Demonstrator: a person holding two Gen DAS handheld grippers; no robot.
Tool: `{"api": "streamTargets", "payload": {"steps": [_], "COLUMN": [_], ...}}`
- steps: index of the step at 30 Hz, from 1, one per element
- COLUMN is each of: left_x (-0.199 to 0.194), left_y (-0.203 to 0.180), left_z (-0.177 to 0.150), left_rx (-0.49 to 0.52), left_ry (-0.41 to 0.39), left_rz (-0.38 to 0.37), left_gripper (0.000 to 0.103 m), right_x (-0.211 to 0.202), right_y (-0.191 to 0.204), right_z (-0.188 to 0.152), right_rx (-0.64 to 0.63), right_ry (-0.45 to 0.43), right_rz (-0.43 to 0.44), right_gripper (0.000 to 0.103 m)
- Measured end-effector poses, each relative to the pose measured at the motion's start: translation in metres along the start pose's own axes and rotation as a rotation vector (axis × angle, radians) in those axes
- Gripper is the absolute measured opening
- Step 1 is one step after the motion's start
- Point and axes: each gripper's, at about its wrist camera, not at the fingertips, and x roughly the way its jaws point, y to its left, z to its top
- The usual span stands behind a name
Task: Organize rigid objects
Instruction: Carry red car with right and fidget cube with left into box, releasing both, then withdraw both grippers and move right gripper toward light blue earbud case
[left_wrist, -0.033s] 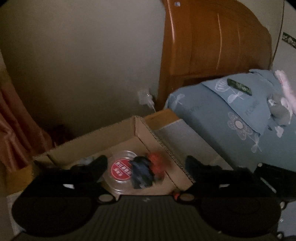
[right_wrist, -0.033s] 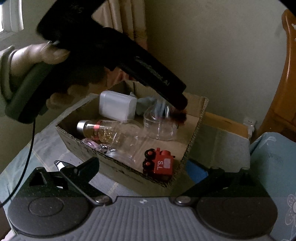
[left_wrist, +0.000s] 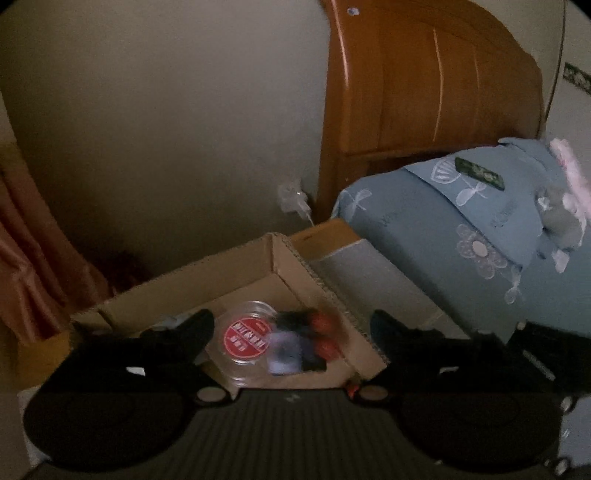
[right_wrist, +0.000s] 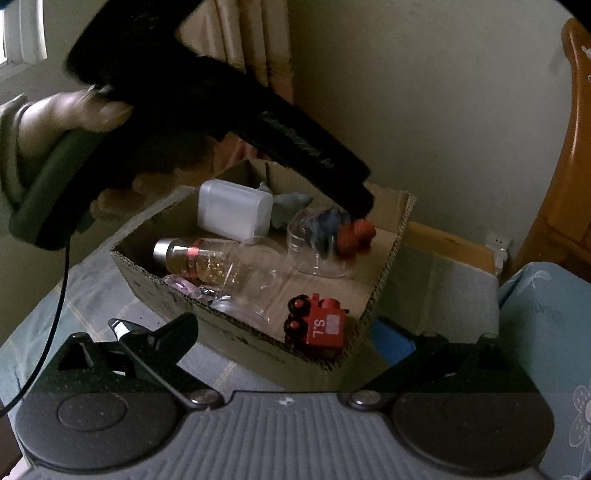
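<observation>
— While the cardboard box lies straight ahead of both pairs of jaws, which hand is nearer the piece you're sorting?

— Your left. The left gripper hangs over the far end of the box. Its jaws have just been opening and now stand released, wide apart. The blue-and-red toy is between them, blurred, with neither pad pressing on it.

— And under it?

— From your right, the toy is just below the left tips, against the clear jar. I can't make out its long axis through the blur.

— My right gripper?

— Its jaws have also just been opening; they stand released, gripping nothing. The red train lies just ahead, already in the box. I'd lift your left hand straight up, clear of the jar.
</observation>
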Motion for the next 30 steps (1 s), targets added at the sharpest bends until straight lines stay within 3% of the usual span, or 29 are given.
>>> {"api": "streamTargets", "payload": {"steps": [6, 16, 22, 30], "left_x": [-0.016, -0.069, -0.088, -0.079], "left_y": [0.002, -0.004, -0.011, -0.008], "left_z": [-0.011, -0.064, -0.116, -0.172], "left_rx": [0.01, -0.004, -0.038, -0.162], "left_ry": [0.009, -0.05, -0.066, -0.004], "left_rz": [0.035, 0.136, 0.276, 0.284], "left_gripper": [0.092, 0.098, 0.1, 0.1], "right_x": [-0.005, -0.023, -0.03, -0.027], "right_y": [0.007, 0.028, 0.045, 0.05], "right_z": [-0.002, -0.022, -0.051, -0.09], "right_rx": [0.0, 0.019, 0.018, 0.062], "right_ry": [0.0, 0.002, -0.01, 0.023], "right_rz": [-0.001, -0.034, -0.069, -0.016], "right_gripper": [0.103, 0.103, 0.103, 0.103]}}
